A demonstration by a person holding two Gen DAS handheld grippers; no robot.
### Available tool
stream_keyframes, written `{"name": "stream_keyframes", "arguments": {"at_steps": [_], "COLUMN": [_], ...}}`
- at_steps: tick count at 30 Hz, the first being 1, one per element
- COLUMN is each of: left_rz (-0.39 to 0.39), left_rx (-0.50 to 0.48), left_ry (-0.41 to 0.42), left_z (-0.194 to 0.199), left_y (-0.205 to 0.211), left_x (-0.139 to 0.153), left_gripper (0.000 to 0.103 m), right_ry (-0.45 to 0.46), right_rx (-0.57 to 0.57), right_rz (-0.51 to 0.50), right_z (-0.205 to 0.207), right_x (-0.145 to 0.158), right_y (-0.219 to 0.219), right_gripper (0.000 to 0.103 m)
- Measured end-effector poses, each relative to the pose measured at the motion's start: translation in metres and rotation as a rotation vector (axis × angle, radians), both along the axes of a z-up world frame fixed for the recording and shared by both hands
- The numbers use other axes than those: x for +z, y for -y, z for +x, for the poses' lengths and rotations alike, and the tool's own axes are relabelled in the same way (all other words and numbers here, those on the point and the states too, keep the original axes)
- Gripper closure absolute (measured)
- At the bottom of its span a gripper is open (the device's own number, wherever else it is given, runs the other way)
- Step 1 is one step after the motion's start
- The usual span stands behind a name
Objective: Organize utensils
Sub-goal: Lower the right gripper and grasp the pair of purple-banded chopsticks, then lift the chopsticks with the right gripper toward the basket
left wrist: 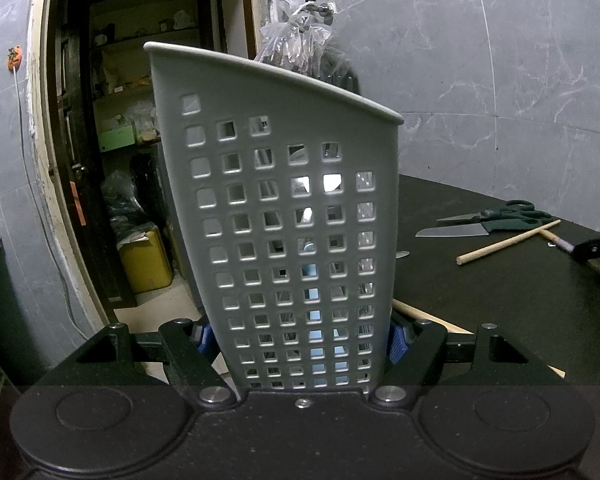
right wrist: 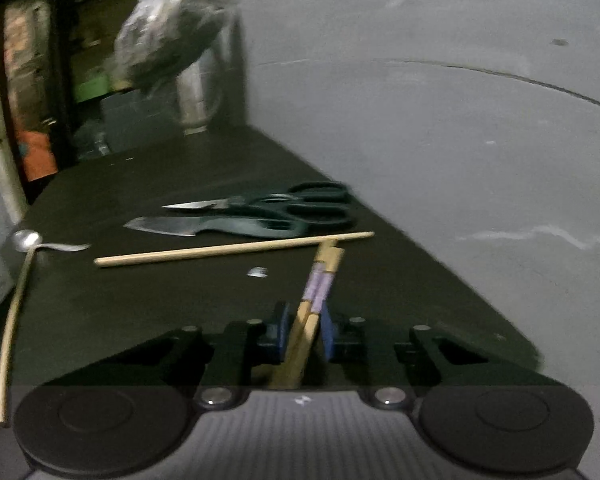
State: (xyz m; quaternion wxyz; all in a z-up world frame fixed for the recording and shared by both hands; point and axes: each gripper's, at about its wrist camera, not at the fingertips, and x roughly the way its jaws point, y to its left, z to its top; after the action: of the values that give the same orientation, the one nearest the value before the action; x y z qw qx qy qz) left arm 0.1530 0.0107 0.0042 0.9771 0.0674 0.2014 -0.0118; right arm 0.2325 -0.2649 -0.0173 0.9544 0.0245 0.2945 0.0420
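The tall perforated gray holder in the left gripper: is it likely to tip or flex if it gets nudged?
The gray holder is tall and narrow, so it would probably tip easily if freed. The left gripper clamps it low down, so its top may sway. Its walls are thin and full of holes, so it is likely light and slightly flexible.

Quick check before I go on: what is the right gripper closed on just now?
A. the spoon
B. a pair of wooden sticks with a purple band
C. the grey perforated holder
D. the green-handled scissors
B: in the right wrist view the right gripper has its blue pads pressed on the banded wooden sticks, while the scissors and spoon lie on the dark counter.
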Motion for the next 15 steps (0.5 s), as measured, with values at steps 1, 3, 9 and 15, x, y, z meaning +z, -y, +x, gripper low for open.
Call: {"name": "stream_keyframes", "arguments": {"at_steps": [1, 3, 9, 15], "left_rz": [0.000, 0.000, -0.002, -0.003], "left_rx": [0.000, 0.001, 0.002, 0.002], "left_ry": [0.000, 0.001, 0.001, 0.001], "left_z": [0.000, 0.000, 0.000, 0.000], "left_y": [0.000, 0.000, 0.000, 0.000], "left_x": [0.000, 0.000, 0.000, 0.000], "left_gripper": [0.027, 0.027, 0.027, 0.027], "right_ry": [-0.005, -0.019, -0.036, -0.022], "right_rx": [0.029, 0.120, 0.409, 0.720], "right_rz": [-0.009, -0.043, -0.136, -0.251], "right_z": [0.003, 0.008, 0.022, 0.034], "right_x": [0.001, 0.005, 0.013, 0.022], "right_y": [-0.005, -0.017, -0.053, -0.087], "right_gripper": [0.087, 0.087, 0.088, 0.087]}}
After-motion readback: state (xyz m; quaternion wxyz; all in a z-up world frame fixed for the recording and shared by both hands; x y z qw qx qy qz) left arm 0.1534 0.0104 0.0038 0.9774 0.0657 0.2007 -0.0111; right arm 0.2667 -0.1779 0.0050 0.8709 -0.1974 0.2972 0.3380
